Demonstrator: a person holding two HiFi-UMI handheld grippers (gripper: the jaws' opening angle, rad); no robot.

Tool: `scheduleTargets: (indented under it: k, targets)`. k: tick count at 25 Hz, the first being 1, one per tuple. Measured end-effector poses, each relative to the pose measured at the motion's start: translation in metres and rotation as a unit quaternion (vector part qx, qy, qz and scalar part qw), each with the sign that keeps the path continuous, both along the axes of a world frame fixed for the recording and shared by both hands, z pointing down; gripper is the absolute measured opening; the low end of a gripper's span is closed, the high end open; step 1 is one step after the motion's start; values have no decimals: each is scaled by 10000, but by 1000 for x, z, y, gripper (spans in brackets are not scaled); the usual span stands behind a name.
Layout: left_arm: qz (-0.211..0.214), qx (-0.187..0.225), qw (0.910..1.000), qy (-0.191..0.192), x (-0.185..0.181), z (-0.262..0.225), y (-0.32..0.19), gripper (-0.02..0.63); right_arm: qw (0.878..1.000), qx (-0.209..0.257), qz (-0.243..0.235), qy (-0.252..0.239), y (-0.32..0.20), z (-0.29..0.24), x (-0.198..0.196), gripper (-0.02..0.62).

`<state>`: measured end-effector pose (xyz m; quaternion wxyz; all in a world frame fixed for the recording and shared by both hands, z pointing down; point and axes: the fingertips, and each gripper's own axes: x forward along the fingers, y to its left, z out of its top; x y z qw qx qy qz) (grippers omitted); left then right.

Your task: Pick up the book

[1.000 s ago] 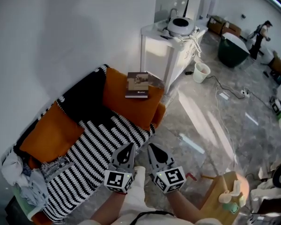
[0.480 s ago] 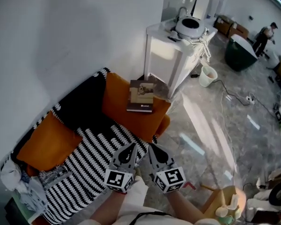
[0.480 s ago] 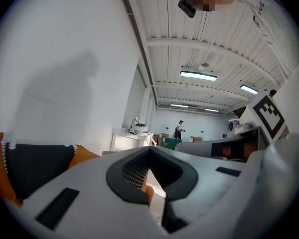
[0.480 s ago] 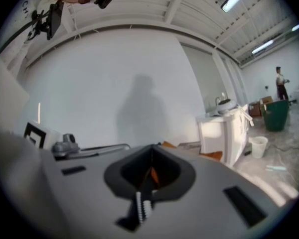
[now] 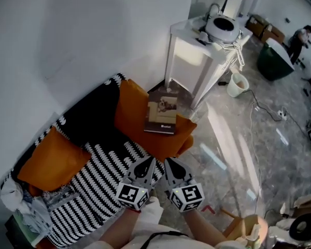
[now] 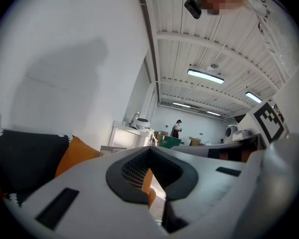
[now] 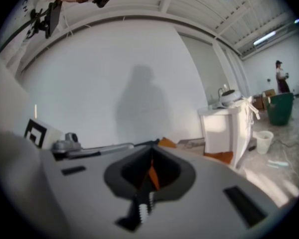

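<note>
The book (image 5: 162,115), brown with a pale cover picture, lies flat on an orange cushion (image 5: 140,118) at the sofa's right end. Its edge shows as a thin pale slab (image 6: 112,149) in the left gripper view and beside the white cabinet (image 7: 192,144) in the right gripper view. My left gripper (image 5: 149,161) and right gripper (image 5: 167,162) are held side by side below the book, over the striped blanket's edge, clear of it. Both are shut with nothing between the jaws.
A black-and-white striped blanket (image 5: 101,178) covers the sofa, with a second orange cushion (image 5: 52,162) at left. A white cabinet (image 5: 205,56) with an appliance on top stands just beyond the book. A white bucket (image 5: 238,84) and cables lie on the marble floor.
Both grippers have come closer to the sofa's right end. The book and its cushion now sit lower in the head view, nearer the fingertips. The jaws stayed shut.
</note>
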<state>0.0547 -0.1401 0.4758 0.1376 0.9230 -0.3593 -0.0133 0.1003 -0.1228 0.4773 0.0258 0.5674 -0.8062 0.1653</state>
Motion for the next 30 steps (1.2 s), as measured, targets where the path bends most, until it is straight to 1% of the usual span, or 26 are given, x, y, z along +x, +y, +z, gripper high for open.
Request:
scheduleTargets:
  k: [3, 6, 8, 10, 12, 14, 17, 19, 20, 21, 23, 24, 25, 26, 30]
  targets:
    - [83, -182, 9998, 53, 4, 10, -16, 23, 10000, -68, -35, 31, -20, 7, 2, 14]
    - [71, -341, 9993, 102, 6, 21, -32, 23, 9999, -164, -14, -21, -36, 17, 3, 14]
    - [8, -531, 9984, 200, 5, 32, -44, 24, 9996, -270, 25, -95, -44, 27, 6, 14]
    - [-72, -809, 9963, 286, 3, 47, -52, 25, 9991, -402, 86, -103, -47, 41, 10, 14]
    - [-202, -1184, 9916, 473, 1, 64, -56, 25, 9984, -536, 139, -106, -46, 53, 13, 14]
    - [-383, -1633, 9823, 833, -3, 80, -58, 35, 9979, -627, 151, -118, -46, 61, 17, 14]
    - [-624, -2171, 9631, 1461, -3, 101, -67, 119, 9976, -675, 114, -85, -56, 71, 23, 14]
    - [-794, -2460, 9470, 1908, -2, 116, -75, 155, 9972, -735, 81, -106, -66, 81, 27, 14]
    - [-855, -2597, 9375, 2152, -2, 124, -78, 169, 9968, -781, 55, -129, -70, 87, 28, 14]
    - [-897, -2732, 9263, 2433, -1, 131, -81, 191, 9964, -829, 15, -146, -73, 92, 28, 14]
    - [-990, -2968, 8975, 3109, -3, 143, -87, 251, 9958, -900, -123, -122, -76, 101, 26, 14]
    - [-1040, -3027, 8831, 3431, -4, 148, -90, 275, 9955, -919, -211, -79, -77, 105, 26, 14]
    - [-1071, -3037, 8721, 3683, -6, 152, -93, 286, 9952, -937, -293, -36, -77, 109, 26, 14]
    - [-1074, -3026, 8649, 3860, -6, 155, -96, 292, 9948, -957, -353, -6, -77, 114, 26, 14]
    - [-1018, -3084, 8405, 4337, -3, 168, -106, 317, 9926, -1108, -487, 22, -79, 135, 25, 14]
